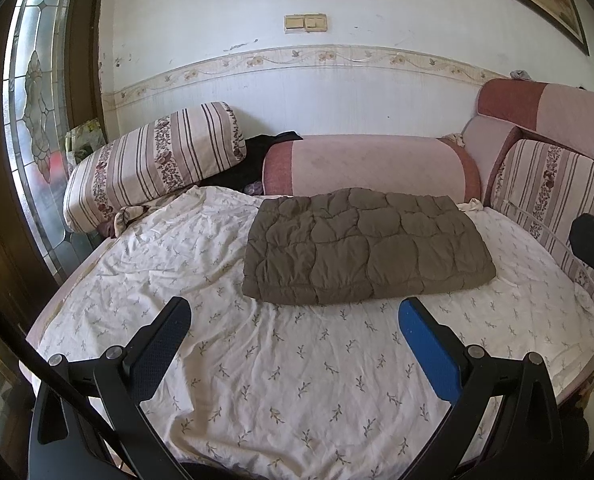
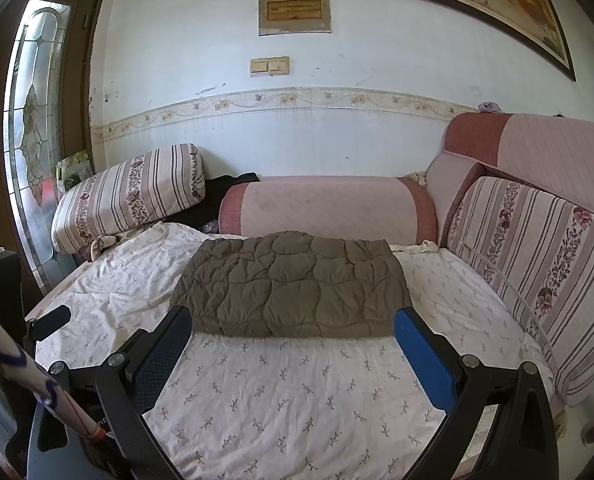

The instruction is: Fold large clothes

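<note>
A brown quilted garment [image 1: 367,246] lies folded into a thick rectangle on the white floral sheet [image 1: 281,372], toward the back of the bed. My left gripper [image 1: 293,312] hangs open in front of it, short of its near edge, with nothing between the fingers. In the right wrist view the same folded garment [image 2: 293,284] sits just beyond my right gripper [image 2: 293,320], which is also open and empty, its fingertips close to the garment's front corners. The right gripper's tip [image 1: 593,240] shows at the far right edge of the left wrist view.
Striped floral cushions [image 1: 153,160] and a pink bolster [image 1: 369,164] line the back of the bed; another striped cushion [image 2: 537,264] and a pink backrest [image 2: 537,148] stand on the right. A glass-panelled door [image 1: 37,120] is at the left. Dark cloth [image 1: 257,156] lies behind the pillows.
</note>
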`<state>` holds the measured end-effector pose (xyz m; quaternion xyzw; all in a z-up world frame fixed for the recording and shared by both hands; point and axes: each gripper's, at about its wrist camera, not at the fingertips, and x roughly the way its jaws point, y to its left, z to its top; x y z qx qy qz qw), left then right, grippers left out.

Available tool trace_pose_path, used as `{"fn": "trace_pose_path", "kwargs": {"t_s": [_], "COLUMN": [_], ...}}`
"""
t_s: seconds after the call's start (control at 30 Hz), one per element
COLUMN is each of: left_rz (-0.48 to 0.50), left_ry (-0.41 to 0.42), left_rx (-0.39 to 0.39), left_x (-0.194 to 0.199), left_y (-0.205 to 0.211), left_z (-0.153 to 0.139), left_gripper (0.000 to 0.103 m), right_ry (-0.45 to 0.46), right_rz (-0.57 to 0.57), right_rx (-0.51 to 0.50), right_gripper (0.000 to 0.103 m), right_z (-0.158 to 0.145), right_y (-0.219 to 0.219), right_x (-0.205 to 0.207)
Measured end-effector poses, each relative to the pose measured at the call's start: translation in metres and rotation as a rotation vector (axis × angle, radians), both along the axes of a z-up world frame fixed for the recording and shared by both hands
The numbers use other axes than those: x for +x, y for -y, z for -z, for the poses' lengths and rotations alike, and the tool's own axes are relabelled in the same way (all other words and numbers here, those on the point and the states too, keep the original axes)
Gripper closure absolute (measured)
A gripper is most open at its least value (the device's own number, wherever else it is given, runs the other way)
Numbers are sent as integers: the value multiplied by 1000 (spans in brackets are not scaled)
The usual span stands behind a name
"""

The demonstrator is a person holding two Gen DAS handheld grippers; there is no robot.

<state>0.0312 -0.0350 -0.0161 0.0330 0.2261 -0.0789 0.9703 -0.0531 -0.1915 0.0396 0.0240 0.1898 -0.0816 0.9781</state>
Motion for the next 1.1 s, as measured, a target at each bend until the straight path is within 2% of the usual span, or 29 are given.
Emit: {"fn": "trace_pose_path", "kwargs": {"t_s": [1.1], "left_rz": [12], "left_ry": [-3], "left_rx": [21], "left_x": [-10], "left_y": [-2], "left_z": [5], "left_gripper": [0], "right_ry": [-11], "right_rz": [4], "right_rx": [13], "right_gripper": [0], "right_z": [4], "right_y": [3], "right_x": [0]}}
